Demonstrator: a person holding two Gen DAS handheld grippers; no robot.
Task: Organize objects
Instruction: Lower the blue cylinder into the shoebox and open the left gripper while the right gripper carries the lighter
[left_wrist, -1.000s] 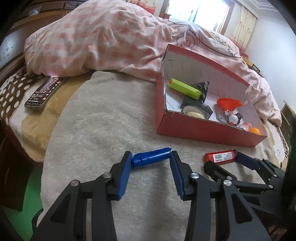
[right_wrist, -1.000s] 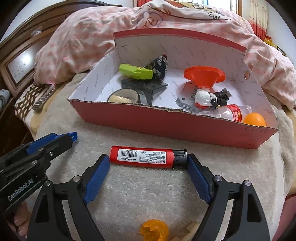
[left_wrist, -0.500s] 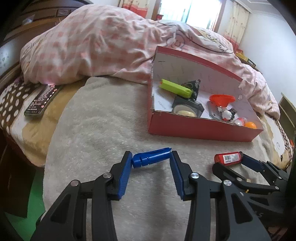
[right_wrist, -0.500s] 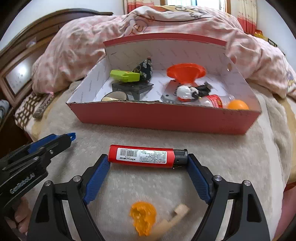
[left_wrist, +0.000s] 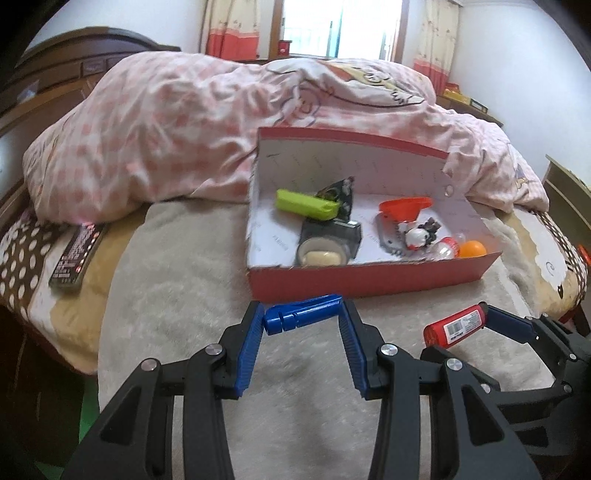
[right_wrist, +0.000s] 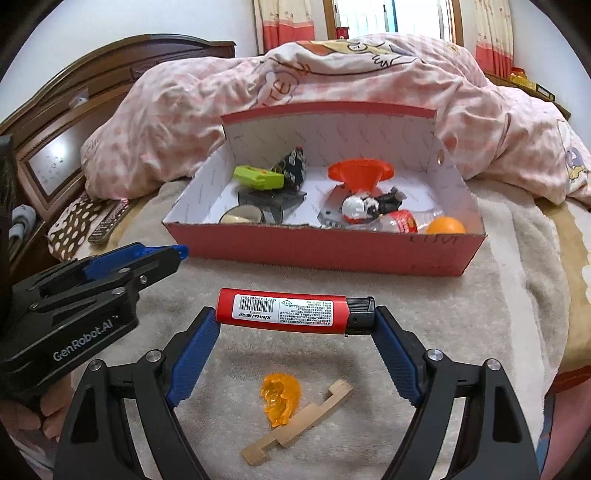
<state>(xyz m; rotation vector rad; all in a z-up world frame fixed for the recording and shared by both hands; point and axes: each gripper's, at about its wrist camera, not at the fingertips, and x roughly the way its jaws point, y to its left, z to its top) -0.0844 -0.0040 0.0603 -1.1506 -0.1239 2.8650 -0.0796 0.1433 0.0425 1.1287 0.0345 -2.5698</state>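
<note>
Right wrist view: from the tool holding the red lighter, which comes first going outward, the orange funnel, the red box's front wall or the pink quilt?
1. Red box's front wall: just beyond the red lighter that the right tool grips.
2. Orange funnel: inside the box, toward the back.
3. Pink quilt: heaped behind the box, farthest.

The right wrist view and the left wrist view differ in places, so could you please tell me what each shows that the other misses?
Only the right wrist view shows an amber plastic piece and a wooden piece on the blanket. Only the left wrist view shows end to end the blue tube that the left claw grips. Both show the red box and the red lighter in the right claw.
</note>
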